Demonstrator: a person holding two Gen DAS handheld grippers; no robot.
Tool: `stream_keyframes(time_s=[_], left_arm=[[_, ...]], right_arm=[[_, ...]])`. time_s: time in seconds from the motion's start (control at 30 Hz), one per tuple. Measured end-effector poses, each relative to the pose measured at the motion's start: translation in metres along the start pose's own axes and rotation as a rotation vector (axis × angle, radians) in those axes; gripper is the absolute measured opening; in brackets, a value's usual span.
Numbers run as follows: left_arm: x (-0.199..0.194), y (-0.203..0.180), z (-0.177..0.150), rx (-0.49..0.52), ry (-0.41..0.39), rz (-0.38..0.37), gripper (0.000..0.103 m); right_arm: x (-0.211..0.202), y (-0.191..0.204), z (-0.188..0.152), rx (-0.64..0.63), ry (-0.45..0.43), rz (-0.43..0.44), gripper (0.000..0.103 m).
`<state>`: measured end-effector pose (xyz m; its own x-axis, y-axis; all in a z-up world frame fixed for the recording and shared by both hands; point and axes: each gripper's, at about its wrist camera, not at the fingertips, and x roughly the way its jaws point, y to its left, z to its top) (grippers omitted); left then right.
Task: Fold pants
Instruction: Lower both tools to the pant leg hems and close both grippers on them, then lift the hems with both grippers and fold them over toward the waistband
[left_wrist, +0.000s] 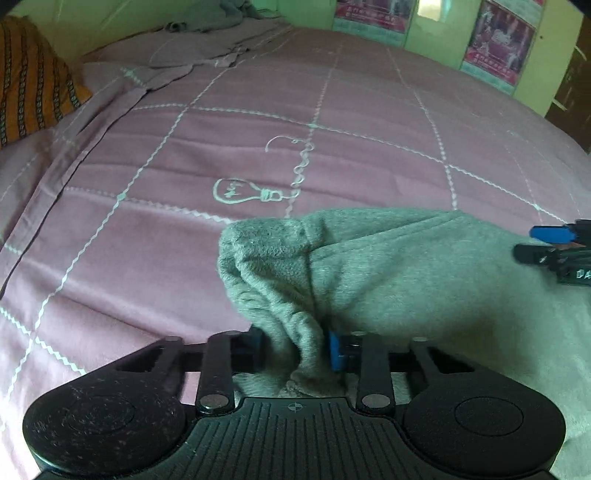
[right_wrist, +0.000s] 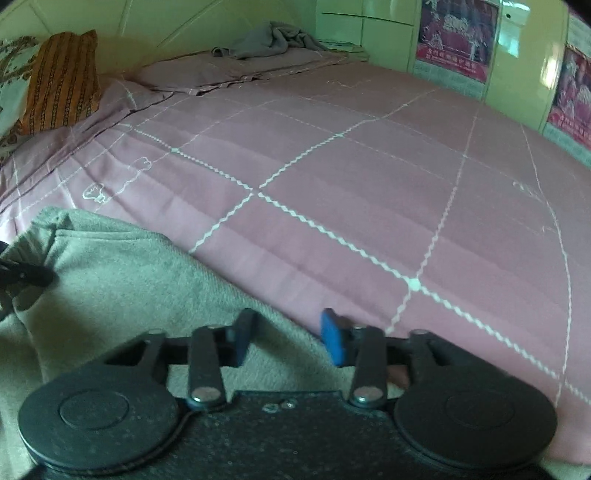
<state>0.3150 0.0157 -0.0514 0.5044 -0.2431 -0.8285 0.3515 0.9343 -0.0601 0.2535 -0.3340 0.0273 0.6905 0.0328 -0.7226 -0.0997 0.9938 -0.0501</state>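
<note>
On the bed (left_wrist: 332, 110), the left hand-held gripper (left_wrist: 295, 350) clamps a bunched edge of the grey pants (left_wrist: 388, 266); the right hand-held gripper (right_wrist: 288, 336) straddles the opposite edge, jaws unclenched. Likely next: pinch, then fold.

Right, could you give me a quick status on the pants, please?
Left gripper shut on bunched grey pants. Right gripper open, straddling the pants' edge. Pink bedsheet ahead, nothing in the way.
</note>
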Motion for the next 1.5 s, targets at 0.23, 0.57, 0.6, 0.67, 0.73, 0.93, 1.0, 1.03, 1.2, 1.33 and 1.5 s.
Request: stream_keyframes(time_s=[0.23, 0.57, 0.6, 0.67, 0.73, 0.93, 1.0, 1.03, 1.2, 1.33, 1.5], left_arm=[[-0.017, -0.009, -0.008, 0.015, -0.041, 0.043, 0.025], [-0.112, -0.009, -0.055, 0.006, -0.118, 0.007, 0.021], [-0.124, -0.008, -0.066, 0.003, -0.118, 0.001, 0.021], [-0.139, -0.008, -0.089, 0.002, -0.106, -0.004, 0.021], [-0.148, -0.011, -0.12, 0.015, -0.075, 0.017, 0.025], [-0.165, -0.007, -0.176, -0.026, 0.027, 0.087, 0.056], [-0.179, 0.002, -0.184, -0.089, 0.046, 0.078, 0.098], [-0.189, 0.008, -0.19, -0.129, 0.037, 0.068, 0.098], [-0.21, 0.033, -0.214, -0.408, 0.054, -0.094, 0.098], [-0.203, 0.031, -0.223, -0.545, 0.066, -0.178, 0.098], [-0.176, 0.024, -0.223, -0.607, 0.111, -0.209, 0.031]], right_arm=[[0.001, 0.013, -0.003, -0.057, 0.047, 0.08, 0.009], [-0.16, 0.075, -0.076, -0.156, -0.09, 0.175, 0.006], [-0.174, 0.082, -0.09, -0.149, -0.083, 0.19, 0.006], [-0.199, 0.098, -0.125, -0.111, -0.065, 0.223, 0.006], [-0.212, 0.109, -0.155, -0.076, -0.037, 0.244, 0.006], [-0.202, 0.136, -0.219, 0.032, 0.057, 0.195, 0.021], [-0.21, 0.134, -0.213, 0.077, 0.045, 0.195, 0.027], [-0.217, 0.13, -0.212, 0.119, 0.03, 0.205, 0.032], [-0.228, 0.116, -0.217, 0.248, 0.025, 0.182, 0.044], [-0.221, 0.103, -0.229, 0.375, 0.054, 0.179, 0.048], [-0.228, 0.1, -0.245, 0.424, 0.07, 0.147, 0.05]])
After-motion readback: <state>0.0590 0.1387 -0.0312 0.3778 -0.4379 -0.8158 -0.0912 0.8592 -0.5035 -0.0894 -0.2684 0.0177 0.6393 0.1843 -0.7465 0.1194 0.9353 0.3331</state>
